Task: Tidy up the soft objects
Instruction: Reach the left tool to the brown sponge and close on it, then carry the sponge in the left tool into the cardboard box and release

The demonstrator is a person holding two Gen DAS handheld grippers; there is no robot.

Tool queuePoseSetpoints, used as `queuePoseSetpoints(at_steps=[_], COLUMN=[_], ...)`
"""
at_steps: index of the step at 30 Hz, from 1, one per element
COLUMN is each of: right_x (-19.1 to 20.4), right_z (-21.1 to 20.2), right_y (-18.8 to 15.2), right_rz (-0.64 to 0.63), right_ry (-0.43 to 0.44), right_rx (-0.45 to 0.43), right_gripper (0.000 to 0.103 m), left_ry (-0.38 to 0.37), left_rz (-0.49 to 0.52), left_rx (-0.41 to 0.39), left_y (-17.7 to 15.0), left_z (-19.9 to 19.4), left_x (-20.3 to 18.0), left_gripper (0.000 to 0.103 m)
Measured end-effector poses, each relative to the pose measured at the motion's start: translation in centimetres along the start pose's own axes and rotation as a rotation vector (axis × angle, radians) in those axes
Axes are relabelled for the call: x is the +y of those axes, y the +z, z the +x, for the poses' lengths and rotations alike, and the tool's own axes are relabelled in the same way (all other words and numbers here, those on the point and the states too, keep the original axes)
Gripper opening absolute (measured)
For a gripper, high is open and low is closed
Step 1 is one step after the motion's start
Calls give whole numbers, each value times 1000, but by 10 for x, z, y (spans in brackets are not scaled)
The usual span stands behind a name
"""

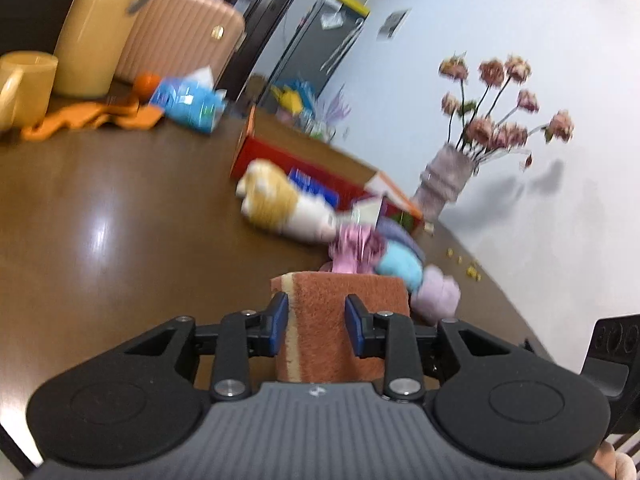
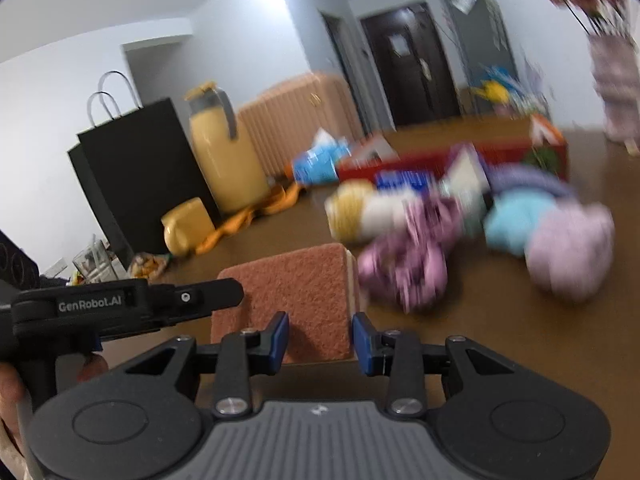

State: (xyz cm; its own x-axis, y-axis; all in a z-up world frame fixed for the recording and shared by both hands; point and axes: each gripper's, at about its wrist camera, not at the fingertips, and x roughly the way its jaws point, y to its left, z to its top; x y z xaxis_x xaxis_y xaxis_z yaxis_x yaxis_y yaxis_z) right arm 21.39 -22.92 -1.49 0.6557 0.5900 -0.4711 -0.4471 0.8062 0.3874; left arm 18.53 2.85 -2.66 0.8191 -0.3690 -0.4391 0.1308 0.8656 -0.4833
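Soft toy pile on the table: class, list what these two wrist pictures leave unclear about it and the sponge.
- Soft toys: motion blur in both views smears their shapes; what each one is cannot be told.
- Red box: its contents are hidden by the yellow and white toy in front.
- Sponge: in the left wrist view its near end is cut off by the left gripper body.
- Right gripper: whether its pads press the sponge is unclear.

Right tongs [image 2: 320, 338] gripping sponge [image 2: 296, 292], blurred plush pile [image 2: 460, 236]

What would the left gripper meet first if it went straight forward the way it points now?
The left gripper already has the rust-brown sponge block with a yellow side between its fingers. Beyond it, probably the crumpled pink cloth comes first, though blur makes depth unsure.
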Motion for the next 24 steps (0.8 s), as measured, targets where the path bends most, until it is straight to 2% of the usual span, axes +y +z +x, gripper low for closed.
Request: queuePoseSetpoints(at_steps=[2, 4, 7, 9, 12, 14, 17, 19, 21, 22, 24], right_x=[-1, -3, -1, -1, -4, -6, -11, -16, -20, -22, -23], right_z=[0, -1, -8, -11, -5, 3, 17, 25, 29, 30, 31], right_y=[-12, -17, -17, -17, -11, -6, -3, -3, -3, -4, -3], right_rz=[24, 28, 14, 7, 19, 24, 56, 83, 118, 130, 148], right_ry=[-8, -31, -85, -75, -59, -70, -79, -71, -37, -17, -2], right_rx=[16, 19, -16, -34, -33, -32, -14, 6, 6, 7, 10], right_gripper=[34, 34, 36, 36, 36, 36, 36, 34, 30, 25, 25], left_ry=[14, 35, 49, 58, 46, 39, 59, 62, 49, 25, 18], left_rz=[14, -4, -10, 1, 17, 27, 20, 3, -2, -6, -19], left_rx=[18, 46, 48, 26, 16, 21, 48, 61, 77, 76, 72], left_y=[-7, -10, -14, -14, -14, -14, -12, -12, -12, -12, -12], left_z=[5, 12, 10, 5, 1, 3, 9, 13, 15, 16, 16], left_x=[2, 8, 13, 13, 12, 11, 14, 17, 20, 21, 23], left_gripper=[32, 38, 43, 49, 49, 49, 56, 52, 30, 28, 27])
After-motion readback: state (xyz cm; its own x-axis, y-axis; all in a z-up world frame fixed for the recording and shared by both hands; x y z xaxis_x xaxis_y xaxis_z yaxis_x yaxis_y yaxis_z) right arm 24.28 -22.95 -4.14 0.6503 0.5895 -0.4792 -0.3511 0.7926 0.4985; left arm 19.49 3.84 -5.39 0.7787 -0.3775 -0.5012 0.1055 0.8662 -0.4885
